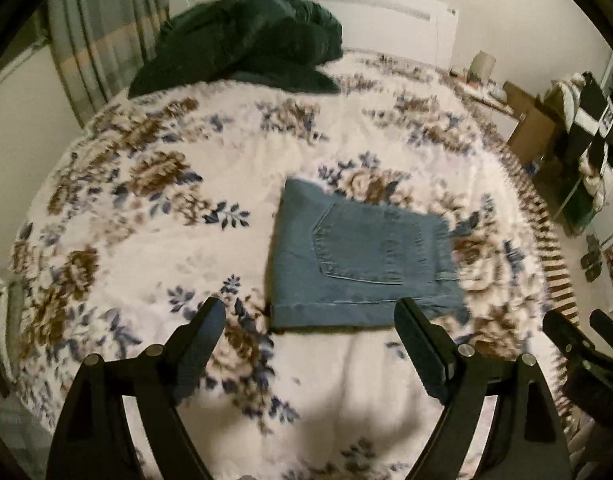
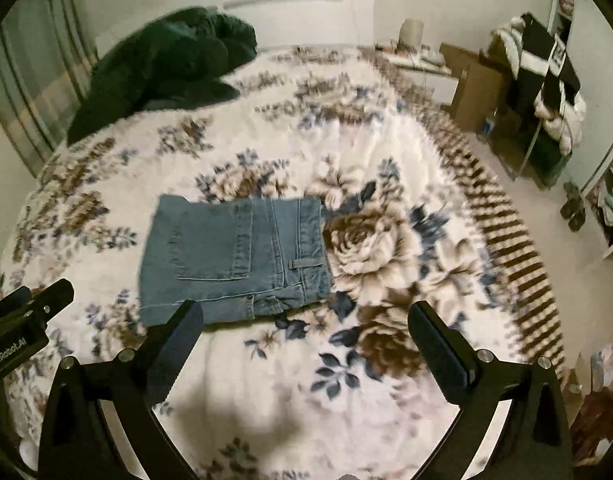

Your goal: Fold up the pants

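Observation:
Blue denim pants (image 1: pixel 362 256) lie folded into a compact rectangle on the flowered bedspread (image 1: pixel 154 208), back pocket up. They also show in the right wrist view (image 2: pixel 234 256). My left gripper (image 1: pixel 310 312) is open and empty, held above the bed just short of the pants' near edge. My right gripper (image 2: pixel 306 316) is open and empty, near the pants' near right corner. The right gripper's body shows at the right edge of the left wrist view (image 1: pixel 578 344), and the left gripper's body at the left edge of the right wrist view (image 2: pixel 22 320).
A dark green bundle of bedding (image 1: pixel 246 40) lies at the head of the bed. Striped curtains (image 1: pixel 90 40) hang at the left. Cardboard boxes (image 2: pixel 478 84) and piled clothes (image 2: pixel 546 80) stand on the floor to the right of the bed.

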The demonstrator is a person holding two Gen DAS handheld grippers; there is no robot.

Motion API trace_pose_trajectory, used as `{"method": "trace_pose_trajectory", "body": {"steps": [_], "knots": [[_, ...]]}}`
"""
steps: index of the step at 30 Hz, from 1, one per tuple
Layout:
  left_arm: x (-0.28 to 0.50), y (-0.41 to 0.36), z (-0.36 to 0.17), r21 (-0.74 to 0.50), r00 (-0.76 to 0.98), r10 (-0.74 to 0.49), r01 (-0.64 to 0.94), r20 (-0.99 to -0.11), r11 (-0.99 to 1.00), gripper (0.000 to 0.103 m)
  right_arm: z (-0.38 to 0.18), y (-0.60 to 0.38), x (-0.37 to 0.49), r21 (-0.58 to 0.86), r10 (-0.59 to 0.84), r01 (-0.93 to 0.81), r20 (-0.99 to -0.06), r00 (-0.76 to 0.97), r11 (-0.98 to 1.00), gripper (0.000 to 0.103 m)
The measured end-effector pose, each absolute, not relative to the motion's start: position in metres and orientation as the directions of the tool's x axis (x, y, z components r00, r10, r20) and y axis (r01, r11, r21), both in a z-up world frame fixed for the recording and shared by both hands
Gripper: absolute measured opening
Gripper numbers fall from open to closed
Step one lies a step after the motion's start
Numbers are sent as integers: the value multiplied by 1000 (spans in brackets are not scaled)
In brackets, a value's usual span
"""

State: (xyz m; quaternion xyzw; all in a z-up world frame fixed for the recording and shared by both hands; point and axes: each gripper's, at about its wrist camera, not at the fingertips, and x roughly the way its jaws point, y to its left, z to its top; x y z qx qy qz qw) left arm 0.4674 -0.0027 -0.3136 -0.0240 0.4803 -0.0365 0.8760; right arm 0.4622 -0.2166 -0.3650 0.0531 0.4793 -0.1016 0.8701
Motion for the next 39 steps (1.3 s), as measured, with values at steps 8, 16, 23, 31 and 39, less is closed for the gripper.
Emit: {"method": "trace_pose_trajectory", "body": {"steps": [8,16,23,31,39], "knots": [[370,-13,-194,-66,642,-62,18,-764,998,86,-227,-218,361,-5,-125,186,-760,638,983,103],[280,-21,-119,-14,680,-9,-2,-733,1000,86,-124,-212,253,-12,-102,129,-692,715,992,103],[232,-19,-75,-19,709,7,-29,-705,999,101,-68,-213,190,-21,-104,123,-676,730,992,103],[205,-13,-52,-20,746,-2,-15,-666,1000,101,-19,-200,148,-23,-110,126,-652,750,992,103],[187,-12,-51,-17,748,-4,-9,-664,1000,101,1,-183,131,-47,-130,130,-633,763,990,103]]}}
